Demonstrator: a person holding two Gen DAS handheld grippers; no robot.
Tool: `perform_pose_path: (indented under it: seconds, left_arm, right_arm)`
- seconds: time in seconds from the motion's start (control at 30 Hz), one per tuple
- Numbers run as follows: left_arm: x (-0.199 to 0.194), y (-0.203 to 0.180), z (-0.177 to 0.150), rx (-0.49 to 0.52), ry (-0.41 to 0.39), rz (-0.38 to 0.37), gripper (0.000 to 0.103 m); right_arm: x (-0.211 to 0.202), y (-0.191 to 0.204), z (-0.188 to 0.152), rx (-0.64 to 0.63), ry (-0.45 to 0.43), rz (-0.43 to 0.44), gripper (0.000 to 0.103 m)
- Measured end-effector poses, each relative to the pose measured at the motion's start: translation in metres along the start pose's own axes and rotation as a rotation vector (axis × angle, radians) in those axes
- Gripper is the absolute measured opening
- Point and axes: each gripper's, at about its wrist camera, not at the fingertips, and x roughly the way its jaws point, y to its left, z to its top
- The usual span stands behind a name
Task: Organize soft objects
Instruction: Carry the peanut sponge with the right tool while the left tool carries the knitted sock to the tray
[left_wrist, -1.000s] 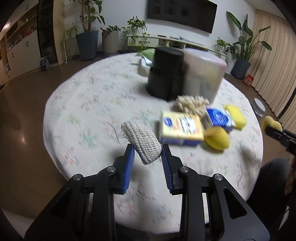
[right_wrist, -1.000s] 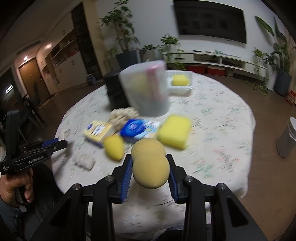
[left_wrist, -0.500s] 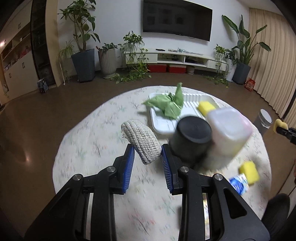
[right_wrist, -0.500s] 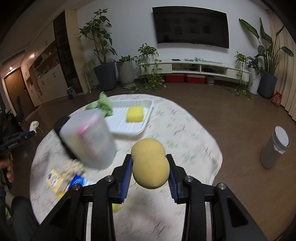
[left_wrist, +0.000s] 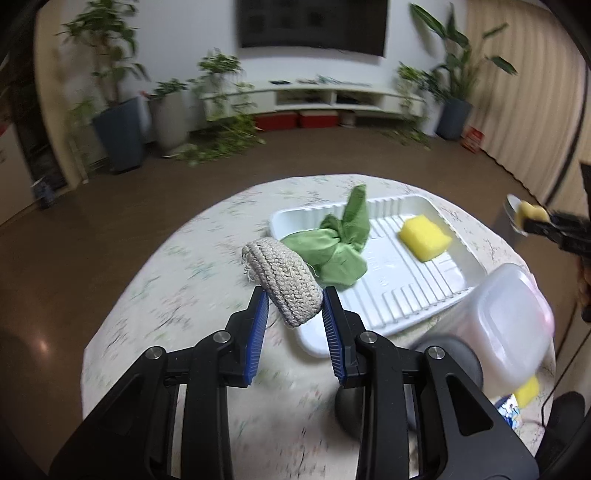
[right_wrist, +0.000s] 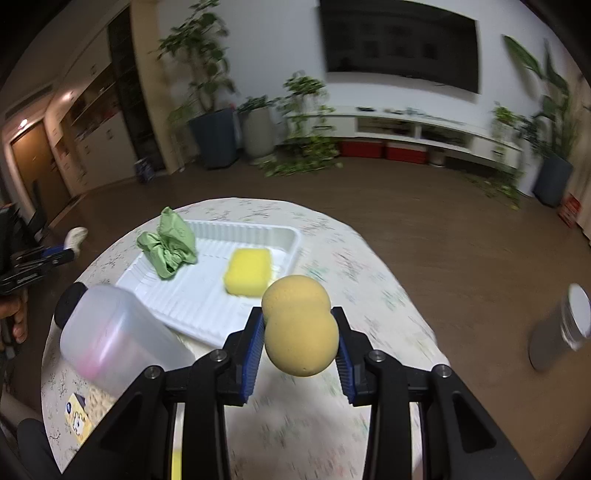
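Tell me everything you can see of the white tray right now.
The white tray looks like thin ribbed plastic, rectangular with rounded corners and a raised rim. It lies flat on the round table's patterned cloth. Inside it lie a crumpled green cloth at one end and a yellow sponge nearer the middle. Neither gripper touches it.

- Left gripper (left_wrist: 294, 308): blue pads clamped on a woven grey pad (left_wrist: 282, 280), pointing to 12 o'clock.
- Right gripper (right_wrist: 300, 333): pads pinching a tan peanut-shaped sponge (right_wrist: 298, 324), aimed at 12 o'clock.
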Motion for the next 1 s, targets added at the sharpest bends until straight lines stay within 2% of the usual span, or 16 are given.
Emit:
perform_pose_path:
  seconds: [0.23, 0.37, 0.6, 0.77, 0.97, 1.0]
  left_arm:
    - [0.044, -0.017, 0.021, 0.097, 0.043, -0.095, 0.028]
    - [0.063, -0.020, 0.023, 0.134, 0.074, -0.135, 0.028]
    - [0.078, -0.023, 0.017, 0.171, 0.092, -0.209, 0.028]
    - [0.080, -0.020, 0.018, 0.175, 0.087, -0.223, 0.030]
    - [0.087, -0.012, 0.016, 0.154, 0.105, -0.198, 0.030]
    - [0.089, -0.010, 0.016, 0.150, 0.110, -0.198, 0.035]
  right_arm:
    - [0.061, 0.025, 0.040, -0.107, 0.064, 0.079, 0.038]
    - [0.087, 0.038, 0.058, -0.158, 0.087, 0.107, 0.038]
    - [0.126, 0.056, 0.069, -0.243, 0.145, 0.164, 0.038]
    - [0.148, 0.074, 0.070, -0.305, 0.179, 0.203, 0.038]
    - [0.167, 0.090, 0.069, -0.361, 0.214, 0.224, 0.039]
    - [0.170, 0.091, 0.068, -0.364, 0.221, 0.224, 0.039]
